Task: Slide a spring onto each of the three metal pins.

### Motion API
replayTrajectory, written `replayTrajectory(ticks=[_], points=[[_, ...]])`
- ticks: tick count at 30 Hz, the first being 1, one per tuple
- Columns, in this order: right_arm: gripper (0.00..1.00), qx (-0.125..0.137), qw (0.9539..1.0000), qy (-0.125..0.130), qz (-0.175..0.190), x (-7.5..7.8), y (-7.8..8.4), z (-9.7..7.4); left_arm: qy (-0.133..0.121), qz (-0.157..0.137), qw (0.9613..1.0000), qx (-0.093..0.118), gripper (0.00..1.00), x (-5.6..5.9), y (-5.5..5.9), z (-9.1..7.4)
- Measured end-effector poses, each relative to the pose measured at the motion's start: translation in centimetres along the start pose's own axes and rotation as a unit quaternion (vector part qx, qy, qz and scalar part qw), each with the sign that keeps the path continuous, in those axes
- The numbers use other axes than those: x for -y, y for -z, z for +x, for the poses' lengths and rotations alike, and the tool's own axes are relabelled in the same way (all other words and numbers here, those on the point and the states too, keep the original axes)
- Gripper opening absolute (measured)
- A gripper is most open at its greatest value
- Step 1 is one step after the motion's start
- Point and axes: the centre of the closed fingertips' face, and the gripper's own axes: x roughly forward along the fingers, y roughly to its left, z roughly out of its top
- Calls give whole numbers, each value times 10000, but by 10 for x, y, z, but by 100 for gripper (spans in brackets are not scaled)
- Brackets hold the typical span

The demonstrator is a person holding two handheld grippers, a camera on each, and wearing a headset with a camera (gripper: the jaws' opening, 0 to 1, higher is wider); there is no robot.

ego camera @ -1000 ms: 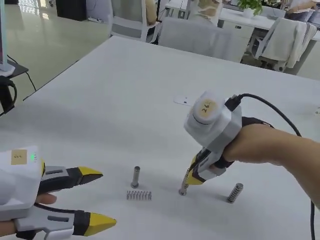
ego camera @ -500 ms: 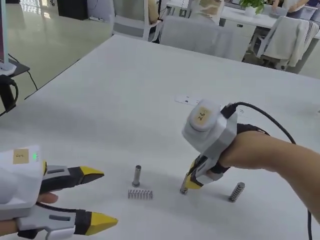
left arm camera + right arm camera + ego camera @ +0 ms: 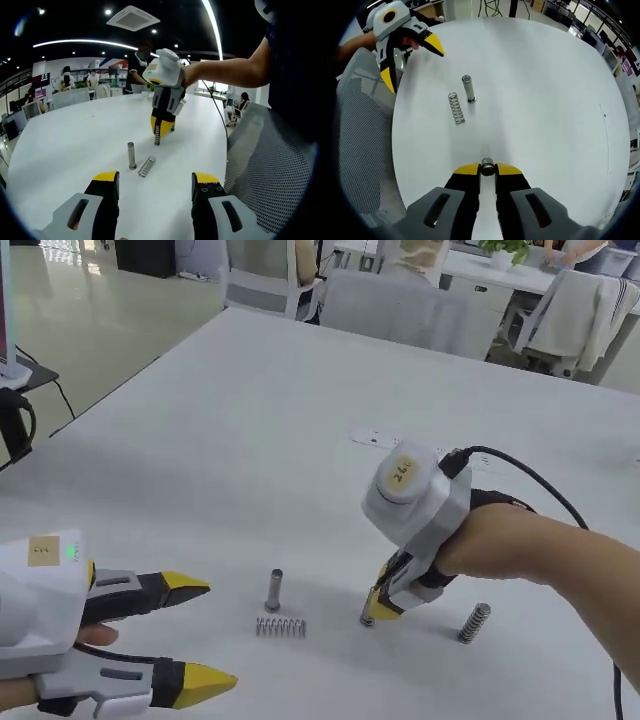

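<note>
Metal pins on the white table (image 3: pixel 250 420): two clear, a third likely. First, the bare pin (image 3: pixel 273 592) stands upright with nothing on it, left of centre in the head view. Second, the middle pin (image 3: pixel 487 166) sits between the tips of the right gripper (image 3: pixel 383 608), which is clenched on the pin's top end. The left gripper view shows spring coils (image 3: pixel 157 136) around that pin just below the tips, running down to the table. Springs: three counted, those coils included. One is the loose spring (image 3: pixel 279 627), lying flat on the table just beside the bare pin's foot; contact between them too fine to call. Last, the third spring (image 3: pixel 474 622) stands tilted to the right of the right gripper, apart from it, with a metal end at its top; whether a pin runs through it is too small to tell. Grippers: two. The left gripper (image 3: pixel 203 633) is held at the lower left of the head view, jaws spread wide with nothing between them, yellow tips pointing toward the bare pin and loose spring, apart from both. One black cable (image 3: pixel 530 480) leaves the right gripper's body and arcs back over the person's forearm.
</note>
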Motion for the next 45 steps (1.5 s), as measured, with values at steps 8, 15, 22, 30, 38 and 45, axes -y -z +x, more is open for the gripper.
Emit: replayTrajectory(ticks=[8,15,22,30,38,45], points=[[13,19,10000,-15,-32,-2,0,1,-7,1,10000,15,53,0,-1,0],[15,37,10000,0,-17,-2,1,1,-24,-10,10000,12,53,0,0,-2],[15,65,10000,34,44,-1,6,-1,-21,12,10000,18,53,-1,-2,-1],[15,76,9999,80,115,-2,12,-5,44,60,10000,0,53,1,-3,2],[15,64,9997,104,199,-8,20,-8,115,104,9999,-20,53,5,-4,4],[15,93,9996,120,247,-16,22,-10,186,144,9997,-33,53,10,-5,4]])
